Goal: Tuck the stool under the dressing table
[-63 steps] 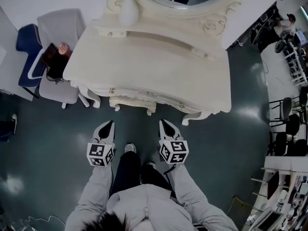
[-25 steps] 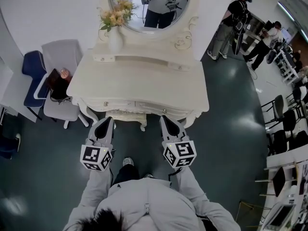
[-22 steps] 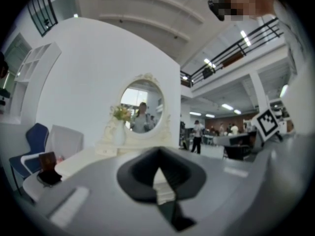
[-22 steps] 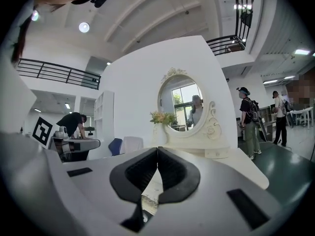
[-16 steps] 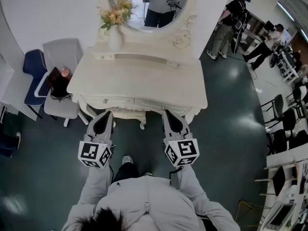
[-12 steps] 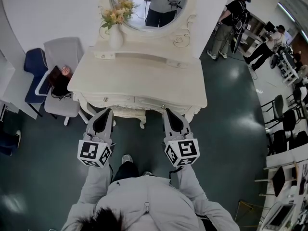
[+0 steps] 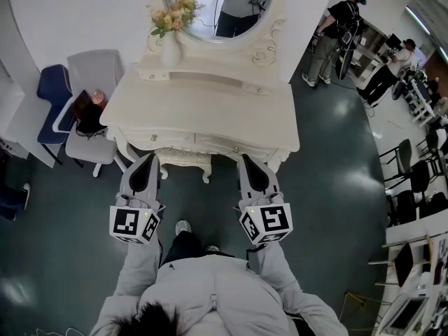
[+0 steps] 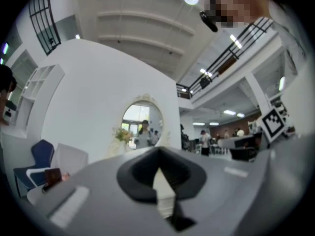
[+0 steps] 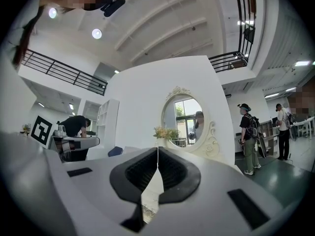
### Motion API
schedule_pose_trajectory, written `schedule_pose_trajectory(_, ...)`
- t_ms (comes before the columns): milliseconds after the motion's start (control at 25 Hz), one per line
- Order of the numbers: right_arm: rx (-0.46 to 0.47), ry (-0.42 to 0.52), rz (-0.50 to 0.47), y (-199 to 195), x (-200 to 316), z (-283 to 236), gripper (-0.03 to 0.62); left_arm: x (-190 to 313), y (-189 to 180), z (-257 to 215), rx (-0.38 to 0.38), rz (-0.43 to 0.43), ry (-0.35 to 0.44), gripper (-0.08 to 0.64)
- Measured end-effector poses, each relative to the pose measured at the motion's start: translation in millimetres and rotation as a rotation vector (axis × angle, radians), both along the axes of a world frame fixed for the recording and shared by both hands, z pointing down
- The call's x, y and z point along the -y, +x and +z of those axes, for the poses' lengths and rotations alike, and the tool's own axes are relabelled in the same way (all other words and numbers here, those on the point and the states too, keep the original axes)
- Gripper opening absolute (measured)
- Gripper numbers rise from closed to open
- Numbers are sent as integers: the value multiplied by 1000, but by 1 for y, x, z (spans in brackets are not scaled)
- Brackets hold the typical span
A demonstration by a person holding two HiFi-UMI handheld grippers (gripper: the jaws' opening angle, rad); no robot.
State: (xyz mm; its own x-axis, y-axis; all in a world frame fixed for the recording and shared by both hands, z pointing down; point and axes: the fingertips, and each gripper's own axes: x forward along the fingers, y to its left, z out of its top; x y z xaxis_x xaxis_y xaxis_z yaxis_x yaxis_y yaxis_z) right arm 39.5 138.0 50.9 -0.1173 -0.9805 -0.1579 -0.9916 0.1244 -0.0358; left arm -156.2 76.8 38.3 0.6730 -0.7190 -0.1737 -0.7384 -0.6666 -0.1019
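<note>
— Where is the stool (image 7: pixel 184 161)?

— Under the dressing table (image 7: pixel 203 107). From the head view only its carved cream front edge and one leg show past the table's front, in the middle, between the two grippers.

— And the grippers?

— The left gripper (image 7: pixel 148 159) is to the left of that edge and the right gripper (image 7: pixel 246 159) to its right. Both point toward the table, with their tips at its front edge in the head view. I can't tell from there whether they touch the table.

— What about the jaws?

— Both pairs are pressed together with nothing between them. In the left gripper view the dark pads meet in a line, and the right gripper view shows the same.

— What do those views look toward?

— Each looks over the table top at the oval mirror (image 7: pixel 218 5) on the white wall. A white vase (image 7: pixel 171 47) of pale flowers (image 7: pixel 171 18) stands just left of the mirror.

— Anything else around?

— A grey chair (image 7: pixel 89 72) and a blue chair (image 7: pixel 52 93) stand side by side left of the table, and something dark lies on the grey one. On the dark green floor (image 7: pixel 336 152) to the right, well apart from the table, a person (image 7: pixel 338 23) in dark clothes is standing
</note>
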Motion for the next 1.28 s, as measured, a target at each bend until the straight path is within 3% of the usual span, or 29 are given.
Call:
schedule_pose_trajectory(400, 5, 21, 10, 3, -18, -4, 2, -17, -10, -7, -25, -53, 11, 6)
schedule_pose_trajectory(1280, 5, 18, -2, 13, -14, 2, 2, -16, 6, -6, -28, -51, 16, 6)
